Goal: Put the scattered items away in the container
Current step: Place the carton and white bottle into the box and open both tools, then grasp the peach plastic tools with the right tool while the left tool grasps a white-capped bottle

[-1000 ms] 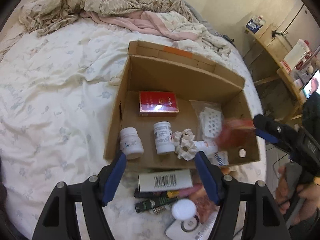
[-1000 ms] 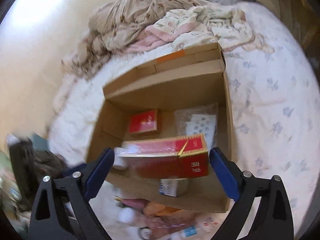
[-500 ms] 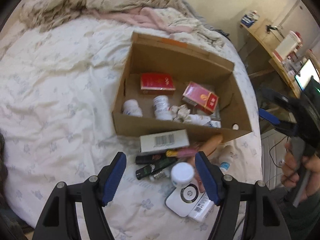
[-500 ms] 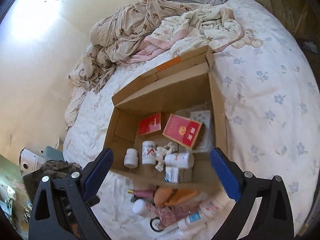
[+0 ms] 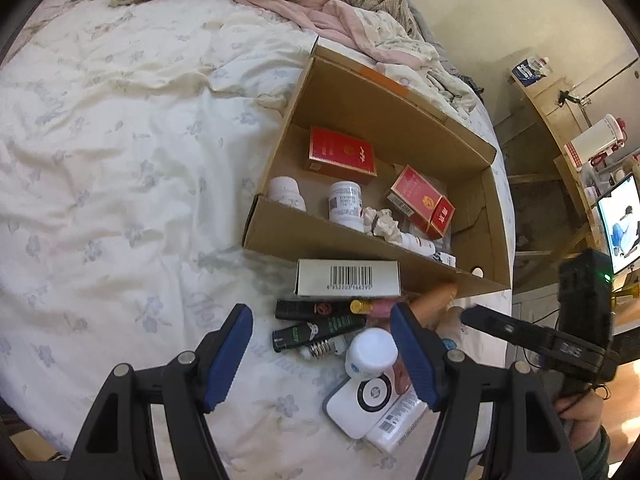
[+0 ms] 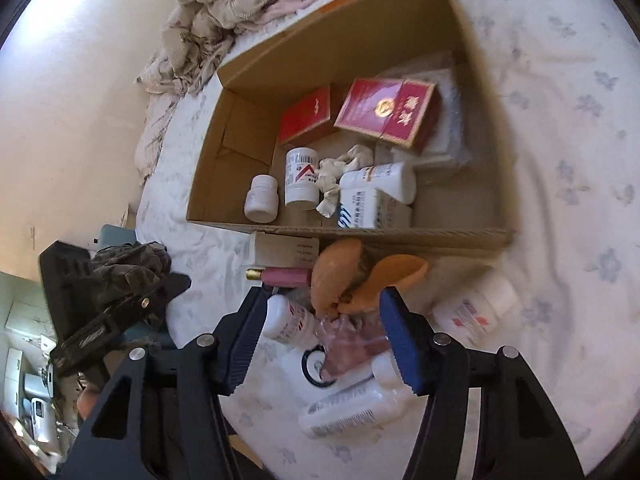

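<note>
The cardboard box (image 5: 360, 248) on the bed (image 5: 100, 160) already held two red packs and several bottles. A pile (image 6: 340, 320) remained outside, against its near wall. Left gripper (image 5: 320, 354) stood spread, empty; right gripper (image 6: 320, 340), jaws just narrowed, pinched nothing.

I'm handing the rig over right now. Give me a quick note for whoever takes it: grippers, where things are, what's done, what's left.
Left gripper: open, empty, over the pile of loose items.
Right gripper: empty; its jaws have just been closing, above the orange pieces and a white bottle.
Cardboard box on the bed holds two red packs and white bottles.
Left to do: the barcode box, black tubes, white device and remaining bottles.
</note>
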Demonstrator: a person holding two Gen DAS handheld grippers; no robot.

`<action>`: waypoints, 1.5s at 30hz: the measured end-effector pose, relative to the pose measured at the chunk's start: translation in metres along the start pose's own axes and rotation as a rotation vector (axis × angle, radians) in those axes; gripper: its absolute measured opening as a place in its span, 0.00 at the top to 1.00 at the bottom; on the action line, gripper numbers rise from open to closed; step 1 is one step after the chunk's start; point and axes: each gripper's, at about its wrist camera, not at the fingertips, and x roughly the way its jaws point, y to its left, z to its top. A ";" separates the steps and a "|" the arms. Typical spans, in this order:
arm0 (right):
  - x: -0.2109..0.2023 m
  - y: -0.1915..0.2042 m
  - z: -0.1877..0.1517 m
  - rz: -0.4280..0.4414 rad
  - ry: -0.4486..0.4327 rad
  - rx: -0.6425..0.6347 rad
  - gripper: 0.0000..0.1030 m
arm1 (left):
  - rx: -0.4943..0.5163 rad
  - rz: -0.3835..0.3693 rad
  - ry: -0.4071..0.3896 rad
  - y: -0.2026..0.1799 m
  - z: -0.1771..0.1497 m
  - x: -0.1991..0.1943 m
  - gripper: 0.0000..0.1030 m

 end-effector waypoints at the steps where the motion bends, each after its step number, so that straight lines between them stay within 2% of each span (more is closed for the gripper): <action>1: 0.007 0.002 0.001 -0.019 0.005 -0.006 0.38 | -0.003 0.001 -0.001 0.001 0.000 0.000 0.30; 4: 0.027 0.004 0.007 -0.041 0.036 -0.011 0.43 | -0.002 0.000 0.006 0.001 0.000 0.002 0.30; 5: 0.033 0.004 0.008 -0.045 0.045 -0.016 0.55 | 0.002 0.000 0.013 0.000 -0.001 0.004 0.30; 9: 0.049 0.000 0.008 -0.053 0.075 -0.019 0.67 | 0.051 -0.006 0.059 -0.008 -0.007 0.015 0.30; 13: 0.044 0.008 0.005 -0.064 0.066 -0.059 0.69 | 0.110 -0.031 0.113 -0.023 -0.016 0.027 0.31; 16: 0.034 0.015 0.000 -0.054 0.048 -0.100 0.71 | 0.163 -0.018 0.124 -0.036 -0.022 0.036 0.31; 18: 0.024 0.020 -0.005 -0.062 0.028 -0.132 0.71 | 0.201 -0.021 0.160 -0.045 -0.027 0.047 0.37; 22: 0.002 0.018 -0.009 -0.061 -0.024 -0.141 0.71 | 0.255 0.021 0.202 -0.056 -0.037 0.067 0.37; 25: -0.012 0.016 -0.010 -0.041 -0.056 -0.129 0.71 | 0.257 0.037 0.213 -0.059 -0.038 0.077 0.39; 28: -0.024 0.016 -0.012 -0.024 -0.079 -0.126 0.71 | 0.258 0.042 0.226 -0.060 -0.039 0.083 0.48; 30: -0.031 0.018 -0.014 -0.015 -0.090 -0.131 0.71 | 0.256 0.039 0.250 -0.058 -0.041 0.086 0.61; 31: -0.034 0.019 -0.015 -0.008 -0.094 -0.140 0.71 | 0.253 0.042 0.253 -0.057 -0.041 0.087 0.61; 34: -0.042 0.024 -0.019 0.005 -0.105 -0.167 0.71 | 0.236 0.035 0.246 -0.053 -0.040 0.084 0.61; 38: -0.050 0.030 -0.023 0.019 -0.121 -0.191 0.71 | 0.264 0.039 0.215 -0.056 -0.040 0.074 0.61; 41: -0.058 0.034 -0.023 0.044 -0.155 -0.211 0.71 | 0.280 -0.012 0.191 -0.061 -0.042 0.061 0.61; 45: -0.072 0.042 -0.022 0.067 -0.220 -0.249 0.71 | 0.331 -0.081 0.082 -0.076 -0.043 0.028 0.61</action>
